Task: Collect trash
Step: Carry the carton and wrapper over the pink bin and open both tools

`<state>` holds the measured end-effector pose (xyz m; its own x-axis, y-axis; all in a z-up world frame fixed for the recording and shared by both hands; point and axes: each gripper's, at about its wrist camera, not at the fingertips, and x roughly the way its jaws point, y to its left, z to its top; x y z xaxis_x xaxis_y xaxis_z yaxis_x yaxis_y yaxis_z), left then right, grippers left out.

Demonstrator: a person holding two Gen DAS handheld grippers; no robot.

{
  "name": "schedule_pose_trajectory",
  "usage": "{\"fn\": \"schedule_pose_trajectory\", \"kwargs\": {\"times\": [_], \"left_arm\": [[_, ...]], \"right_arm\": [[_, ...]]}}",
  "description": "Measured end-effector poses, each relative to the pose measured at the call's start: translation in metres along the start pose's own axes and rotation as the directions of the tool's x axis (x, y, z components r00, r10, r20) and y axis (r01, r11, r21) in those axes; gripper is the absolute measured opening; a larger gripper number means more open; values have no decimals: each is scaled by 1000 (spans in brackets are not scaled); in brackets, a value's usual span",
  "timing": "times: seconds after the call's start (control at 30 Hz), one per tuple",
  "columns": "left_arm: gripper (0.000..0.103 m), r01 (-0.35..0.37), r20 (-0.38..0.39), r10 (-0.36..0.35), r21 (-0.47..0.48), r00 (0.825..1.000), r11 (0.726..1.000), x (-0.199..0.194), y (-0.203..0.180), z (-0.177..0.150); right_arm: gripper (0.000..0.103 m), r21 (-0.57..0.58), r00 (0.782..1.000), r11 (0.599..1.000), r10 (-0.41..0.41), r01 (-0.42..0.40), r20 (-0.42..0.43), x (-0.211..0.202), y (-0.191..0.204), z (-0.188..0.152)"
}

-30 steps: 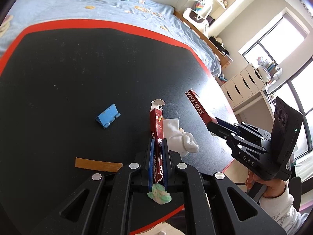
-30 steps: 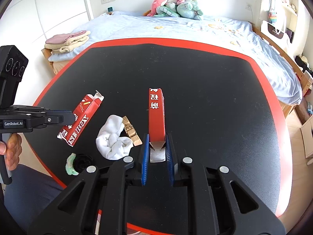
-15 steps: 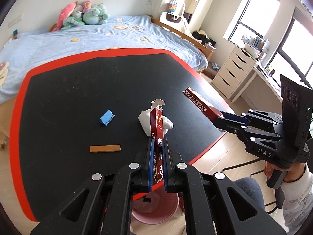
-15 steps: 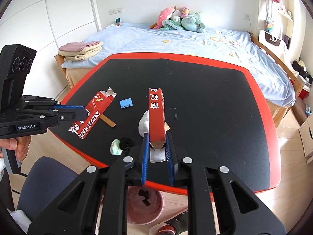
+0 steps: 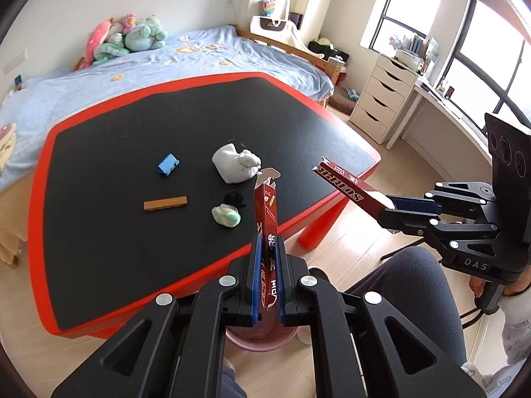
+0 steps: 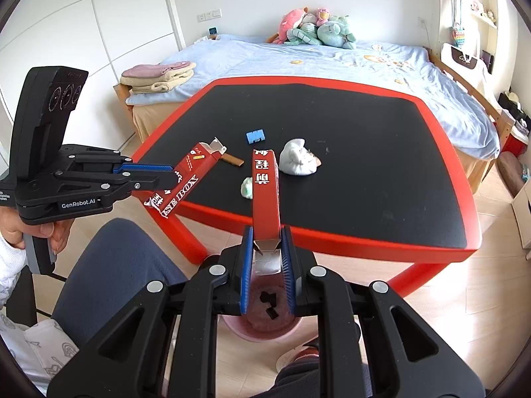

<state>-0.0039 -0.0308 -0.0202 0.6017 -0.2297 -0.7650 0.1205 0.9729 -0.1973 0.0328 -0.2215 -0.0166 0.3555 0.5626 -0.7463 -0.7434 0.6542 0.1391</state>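
My left gripper point(image 5: 267, 252) is shut on a red carton with a torn white flap point(image 5: 266, 212); it also shows in the right wrist view point(image 6: 186, 175). My right gripper point(image 6: 267, 248) is shut on a second long red carton point(image 6: 265, 189), which the left wrist view shows too point(image 5: 348, 187). Both cartons hang off the table's near edge, above a pink bin point(image 6: 262, 326) on the floor, partly hidden behind the fingers. On the black table point(image 5: 132, 152) lie a white crumpled cloth point(image 5: 235, 162), a green wad point(image 5: 225, 216), a black scrap point(image 5: 235, 198), a tan strip point(image 5: 165, 203) and a blue block point(image 5: 168, 164).
The table has a red rim point(image 6: 365, 242) and red legs point(image 5: 318, 229). My lap in dark trousers point(image 6: 113, 265) sits beside the bin. A bed point(image 6: 332, 63) stands behind the table and white drawers point(image 5: 381, 99) to its right.
Both grippers have pulled back and up from the table with their cartons, from over the tabletop to off its near edge, above the pink bin. The table items have stayed put.
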Motion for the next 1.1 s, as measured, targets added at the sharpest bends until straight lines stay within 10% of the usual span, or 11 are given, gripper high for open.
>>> {"fn": "schedule_pose_trajectory", "kwargs": {"times": [0.77, 0.87, 0.9, 1.03, 1.1], "left_arm": [[8, 22, -45, -21, 33, 999, 999, 1, -21, -33], [14, 29, -57, -28, 29, 998, 999, 6, -21, -32], [16, 18, -67, -16, 27, 998, 999, 9, -20, -32], [82, 7, -47, -7, -12, 999, 1000, 9, -12, -31], [91, -9, -17, 9, -12, 1000, 1000, 5, -10, -31]], "right_arm": [[16, 20, 997, 999, 38, -37, -60, 0, 16, -40], [26, 20, 996, 999, 40, -39, -75, 5, 14, -40], [43, 21, 996, 999, 31, -29, -80, 6, 13, -41], [79, 35, 997, 999, 6, -4, -74, 8, 9, -43], [90, 44, 997, 999, -11, 14, -72, 8, 6, -43]]}}
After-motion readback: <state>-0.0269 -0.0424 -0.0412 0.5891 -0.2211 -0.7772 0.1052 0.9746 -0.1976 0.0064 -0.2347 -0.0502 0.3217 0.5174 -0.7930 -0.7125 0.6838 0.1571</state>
